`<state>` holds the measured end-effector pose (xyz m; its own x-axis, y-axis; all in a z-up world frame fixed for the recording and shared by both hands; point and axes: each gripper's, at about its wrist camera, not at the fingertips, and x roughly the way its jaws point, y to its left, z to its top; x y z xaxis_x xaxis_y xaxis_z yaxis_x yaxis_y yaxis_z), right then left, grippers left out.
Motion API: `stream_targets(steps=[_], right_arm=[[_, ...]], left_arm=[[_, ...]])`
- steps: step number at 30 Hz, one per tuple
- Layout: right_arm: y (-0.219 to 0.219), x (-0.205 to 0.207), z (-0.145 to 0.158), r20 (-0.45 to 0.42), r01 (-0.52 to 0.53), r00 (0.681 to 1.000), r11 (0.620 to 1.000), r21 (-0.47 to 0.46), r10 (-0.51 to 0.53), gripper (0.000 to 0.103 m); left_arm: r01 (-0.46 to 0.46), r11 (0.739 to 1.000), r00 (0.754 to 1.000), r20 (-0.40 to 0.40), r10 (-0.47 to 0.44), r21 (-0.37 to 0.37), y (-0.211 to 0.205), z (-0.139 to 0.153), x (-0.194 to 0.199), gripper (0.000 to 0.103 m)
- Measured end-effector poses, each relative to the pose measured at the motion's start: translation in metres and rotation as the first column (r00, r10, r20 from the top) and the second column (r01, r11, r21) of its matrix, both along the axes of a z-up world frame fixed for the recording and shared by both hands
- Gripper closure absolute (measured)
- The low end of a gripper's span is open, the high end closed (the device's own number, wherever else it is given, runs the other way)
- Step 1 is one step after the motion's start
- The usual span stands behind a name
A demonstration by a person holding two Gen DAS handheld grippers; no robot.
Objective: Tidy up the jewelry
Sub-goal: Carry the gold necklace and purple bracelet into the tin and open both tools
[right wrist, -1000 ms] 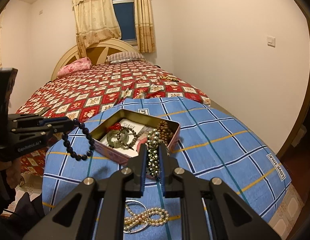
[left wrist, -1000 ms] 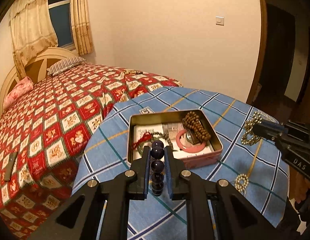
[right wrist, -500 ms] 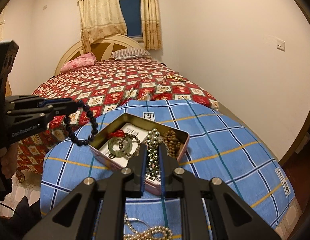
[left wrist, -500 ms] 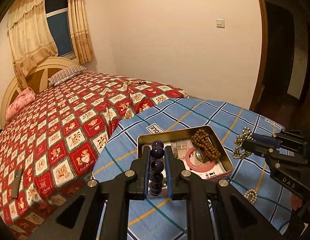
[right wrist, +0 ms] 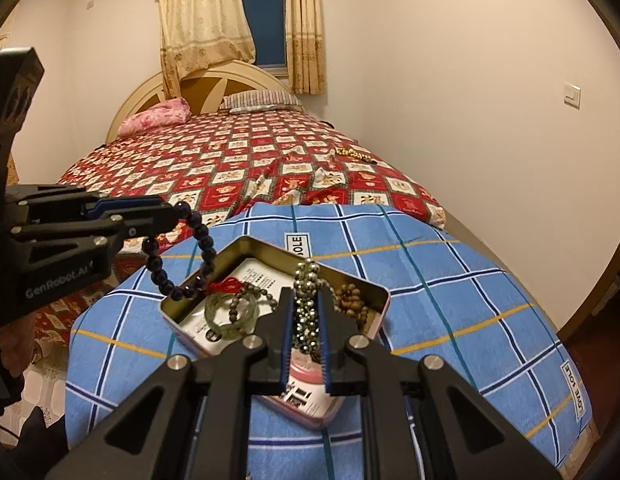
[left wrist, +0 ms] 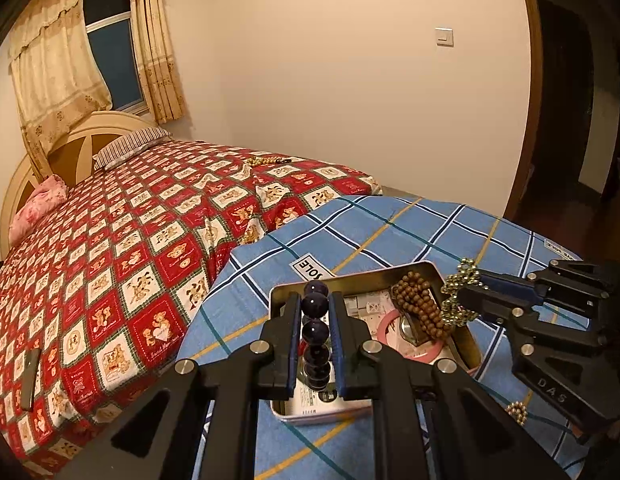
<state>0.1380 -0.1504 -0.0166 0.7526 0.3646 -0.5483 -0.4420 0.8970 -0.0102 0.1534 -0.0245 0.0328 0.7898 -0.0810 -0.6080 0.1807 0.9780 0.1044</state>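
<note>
A: Starting at the left. Left gripper (left wrist: 315, 336) is clamped on the dark bead bracelet (left wrist: 315, 330); beads stacked in a line between the jaws.
B: From the right wrist view the same bracelet (right wrist: 182, 256) hangs as a loop off the gripper tips (right wrist: 166, 216), with its low end over the near-left corner of the tin (right wrist: 384, 294). Whether it touches the rim, can't tell.
A: Tin is open, sits on the blue checked cloth (left wrist: 390, 220). Inside, left part: a green bangle (right wrist: 230, 314) with a red tassel (right wrist: 226, 284) beside it, on a white printed card.
B: Middle to right: pink ring (left wrist: 390, 322), then brown wooden beads (left wrist: 420, 304) piled against the far-right wall.
A: Right gripper (right wrist: 305, 334) is closed narrow on a gold bead chain (right wrist: 306, 304). Chain bunches between the fingers and above the tips.
B: Left wrist view puts that chain (left wrist: 460, 292) over the tin's right edge, just beside the wooden beads.
A: Another gold bead cluster (left wrist: 517, 412) lies on the cloth, right of the tin, apart from it.
B: Behind it all, the bed with the red patterned quilt (left wrist: 130, 248).
</note>
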Motion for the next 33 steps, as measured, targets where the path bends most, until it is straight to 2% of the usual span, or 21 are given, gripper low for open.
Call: stream_targets(steps=[15, 33], right_arm=[[0.011, 0.04, -0.016, -0.046, 0.013, 0.999, 0.998, -0.055, -0.016, 0.09], [0.021, 0.059, -0.04, -0.098, 0.013, 0.995, 0.994, -0.107, -0.023, 0.09]], left_arm=[[-0.012, 1.0, 0.999, -0.043, 0.013, 0.018, -0.005, -0.018, 0.034, 0.09], [-0.025, 0.999, 0.996, -0.088, 0.029, 0.047, -0.005, -0.043, 0.051, 0.09]])
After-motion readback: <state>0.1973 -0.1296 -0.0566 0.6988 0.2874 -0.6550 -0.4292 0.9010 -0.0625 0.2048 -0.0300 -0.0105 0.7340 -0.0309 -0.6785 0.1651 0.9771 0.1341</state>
